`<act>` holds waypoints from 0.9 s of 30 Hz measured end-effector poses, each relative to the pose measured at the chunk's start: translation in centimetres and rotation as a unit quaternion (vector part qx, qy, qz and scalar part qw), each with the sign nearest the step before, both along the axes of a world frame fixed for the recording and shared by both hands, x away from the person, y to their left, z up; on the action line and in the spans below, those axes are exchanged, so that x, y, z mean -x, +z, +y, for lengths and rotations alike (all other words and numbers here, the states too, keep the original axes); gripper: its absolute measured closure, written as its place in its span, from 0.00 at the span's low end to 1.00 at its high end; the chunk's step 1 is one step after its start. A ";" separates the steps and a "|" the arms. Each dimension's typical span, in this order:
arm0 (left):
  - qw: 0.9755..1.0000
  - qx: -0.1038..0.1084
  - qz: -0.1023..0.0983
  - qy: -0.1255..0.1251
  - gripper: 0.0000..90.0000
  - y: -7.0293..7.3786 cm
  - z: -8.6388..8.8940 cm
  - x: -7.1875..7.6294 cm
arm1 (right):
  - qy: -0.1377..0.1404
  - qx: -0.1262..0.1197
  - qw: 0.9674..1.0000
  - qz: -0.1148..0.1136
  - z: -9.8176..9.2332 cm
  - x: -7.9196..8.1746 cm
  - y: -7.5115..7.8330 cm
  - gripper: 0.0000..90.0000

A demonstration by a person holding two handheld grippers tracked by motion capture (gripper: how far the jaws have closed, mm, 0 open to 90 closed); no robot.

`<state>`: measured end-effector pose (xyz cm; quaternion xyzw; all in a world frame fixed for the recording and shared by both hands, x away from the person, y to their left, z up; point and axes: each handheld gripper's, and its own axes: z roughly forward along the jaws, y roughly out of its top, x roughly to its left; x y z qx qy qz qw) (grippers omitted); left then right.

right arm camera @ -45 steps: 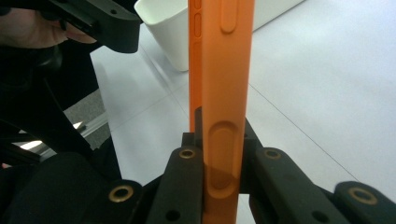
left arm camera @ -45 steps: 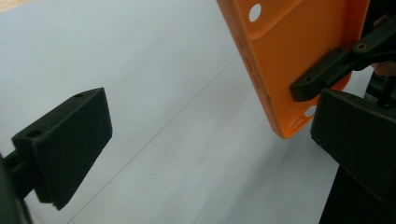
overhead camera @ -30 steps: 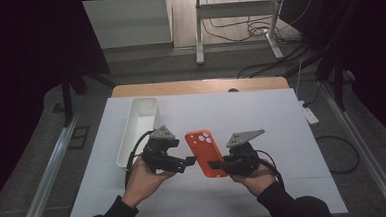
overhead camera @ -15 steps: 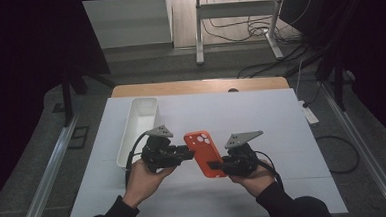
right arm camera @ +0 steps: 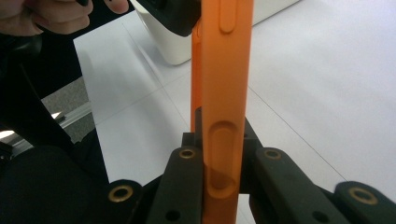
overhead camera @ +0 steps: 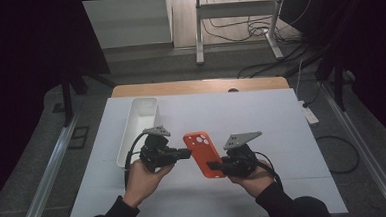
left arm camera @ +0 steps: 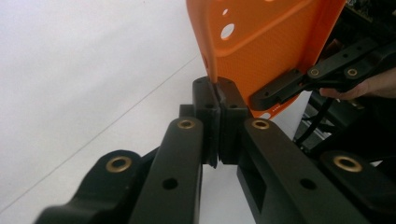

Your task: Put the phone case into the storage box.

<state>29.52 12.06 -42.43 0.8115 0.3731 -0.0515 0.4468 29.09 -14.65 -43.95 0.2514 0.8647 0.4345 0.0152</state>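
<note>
An orange phone case (overhead camera: 202,152) is held above the white table between both grippers. My left gripper (overhead camera: 187,153) is shut on the case's left edge; in the left gripper view its jaws (left arm camera: 217,100) pinch the rim of the case (left arm camera: 261,42). My right gripper (overhead camera: 213,165) is shut on the case's lower right part. In the right gripper view the case (right arm camera: 223,70) stands edge-on between the jaws (right arm camera: 223,135). The right gripper (left arm camera: 275,95) also appears under the case in the left gripper view.
A long white bin (overhead camera: 139,124) lies on the table's left half, just behind the left gripper, and shows again as the white bin (right arm camera: 173,46). The white table (overhead camera: 281,119) has free room at right. A wooden edge (overhead camera: 200,86) runs along the back.
My left gripper has moved right to the case and shut on its left edge. The right gripper has kept its hold and barely shifted.
</note>
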 end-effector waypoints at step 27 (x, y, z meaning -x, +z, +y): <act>0.998 0.046 0.046 0.012 0.99 -0.1 0.0 -0.1 | -0.005 0.023 1.000 -0.007 0.6 0.1 -0.6 0.82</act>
